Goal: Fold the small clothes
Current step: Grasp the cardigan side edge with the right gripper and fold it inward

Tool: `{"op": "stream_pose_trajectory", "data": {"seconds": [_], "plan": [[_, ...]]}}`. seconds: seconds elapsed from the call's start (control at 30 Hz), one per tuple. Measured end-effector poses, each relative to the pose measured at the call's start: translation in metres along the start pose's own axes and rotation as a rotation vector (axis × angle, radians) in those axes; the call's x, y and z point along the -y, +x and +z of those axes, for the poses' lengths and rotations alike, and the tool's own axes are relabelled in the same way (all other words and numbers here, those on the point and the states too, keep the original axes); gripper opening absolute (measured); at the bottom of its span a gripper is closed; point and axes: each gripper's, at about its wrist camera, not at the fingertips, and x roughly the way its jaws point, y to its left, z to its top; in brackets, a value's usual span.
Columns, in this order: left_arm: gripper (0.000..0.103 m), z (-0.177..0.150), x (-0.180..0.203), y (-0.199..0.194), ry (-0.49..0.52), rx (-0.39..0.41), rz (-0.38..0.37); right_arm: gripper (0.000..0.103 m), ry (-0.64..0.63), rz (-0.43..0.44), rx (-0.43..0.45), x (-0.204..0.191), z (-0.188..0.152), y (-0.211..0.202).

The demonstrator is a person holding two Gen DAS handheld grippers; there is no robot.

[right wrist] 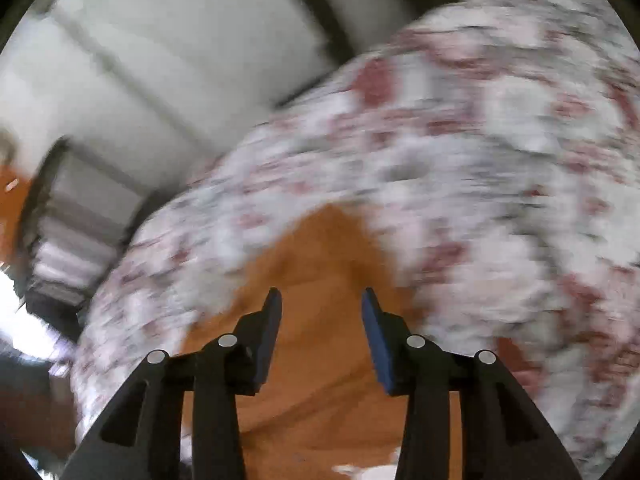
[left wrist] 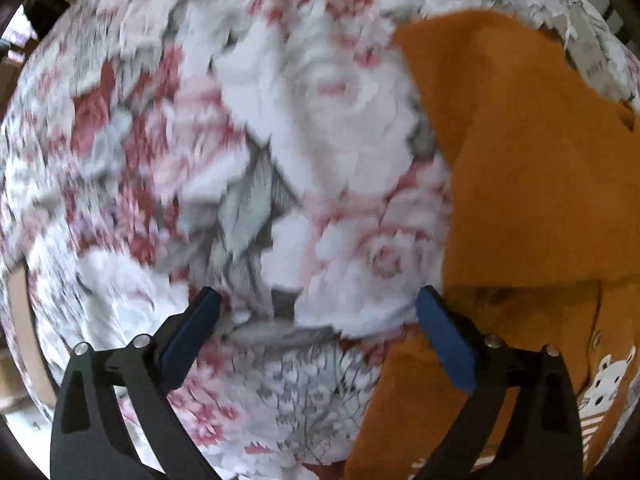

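An orange small garment [left wrist: 520, 184] with a white cartoon print and snap buttons lies on a floral bedspread [left wrist: 248, 152], at the right of the left wrist view. My left gripper [left wrist: 318, 300] is wide open and empty above the bedspread, its right finger at the garment's left edge. In the blurred right wrist view the same orange garment [right wrist: 320, 264] lies below and ahead of my right gripper [right wrist: 322, 300], which is open with nothing between its blue pads [right wrist: 270, 332]. A point of the garment reaches forward onto the floral bedspread [right wrist: 500, 168].
The bedspread's edge runs along the left of the right wrist view, with a pale wall or panel [right wrist: 160, 60] and dark frame beyond it. A white label strip [left wrist: 584, 52] lies at the top right of the left wrist view.
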Motion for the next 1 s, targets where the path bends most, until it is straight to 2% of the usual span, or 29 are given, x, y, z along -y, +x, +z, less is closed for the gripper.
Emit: {"op": "stream_pose_trajectory", "data": {"seconds": [0.03, 0.1, 0.13, 0.23, 0.3, 0.37, 0.4, 0.47, 0.5, 0.57, 0.6, 0.63, 0.7, 0.73, 0.8, 0.93, 1.0], "plan": [[0.099, -0.006, -0.001, 0.001, -0.008, -0.002, -0.005, 0.041, -0.054, 0.096, -0.061, -0.021, -0.005, 0.013], [0.099, -0.016, -0.004, 0.001, -0.015, -0.006, -0.013, 0.040, -0.177, 0.214, -0.168, -0.064, -0.021, 0.036], [0.099, -0.020, -0.006, 0.001, -0.024, -0.006, -0.022, 0.040, -0.243, 0.257, -0.217, -0.085, -0.031, 0.046], [0.099, -0.042, -0.014, 0.001, -0.057, -0.009, -0.052, 0.040, -0.432, 0.314, -0.317, -0.144, -0.052, 0.071], [0.099, -0.058, -0.024, 0.001, -0.062, 0.001, -0.062, 0.040, -0.583, 0.283, -0.346, -0.184, -0.064, 0.092], [0.099, -0.068, -0.028, 0.004, -0.051, 0.010, -0.065, 0.040, -0.698, 0.224, -0.343, -0.217, -0.072, 0.118], [0.099, -0.070, -0.028, 0.004, -0.047, 0.012, -0.068, 0.041, -0.744, 0.205, -0.368, -0.229, -0.075, 0.134], [0.099, -0.072, -0.026, 0.001, -0.038, 0.009, -0.081, 0.041, -0.808, 0.160, -0.438, -0.230, -0.082, 0.151], [0.099, -0.064, -0.027, -0.003, -0.036, 0.005, -0.088, 0.041, -0.844, 0.131, -0.449, -0.226, -0.086, 0.150], [0.099, -0.069, -0.033, 0.002, -0.033, -0.004, -0.105, 0.038, -0.970, 0.086, -0.455, -0.225, -0.099, 0.153], [0.099, -0.066, -0.034, 0.001, -0.030, -0.006, -0.110, 0.031, -1.000, 0.088, -0.457, -0.223, -0.104, 0.152], [0.099, -0.059, -0.038, 0.003, -0.023, -0.007, -0.114, 0.014, -1.044, 0.089, -0.457, -0.221, -0.110, 0.147], [0.099, -0.055, -0.047, 0.009, -0.013, -0.010, -0.117, 0.012, -1.084, 0.087, -0.467, -0.219, -0.117, 0.142], [0.099, -0.060, -0.050, 0.009, -0.014, -0.012, -0.122, 0.011, -1.111, 0.082, -0.439, -0.220, -0.121, 0.136], [0.099, -0.057, -0.043, 0.008, -0.016, -0.014, -0.120, 0.009, -1.100, 0.098, -0.427, -0.225, -0.121, 0.131], [0.099, -0.059, -0.039, 0.004, -0.013, -0.012, -0.116, 0.007, -0.908, 0.181, -0.421, -0.229, -0.097, 0.132], [0.099, -0.058, -0.038, 0.005, -0.017, -0.012, -0.109, 0.007, -0.831, 0.144, -0.430, -0.224, -0.099, 0.154]]}}
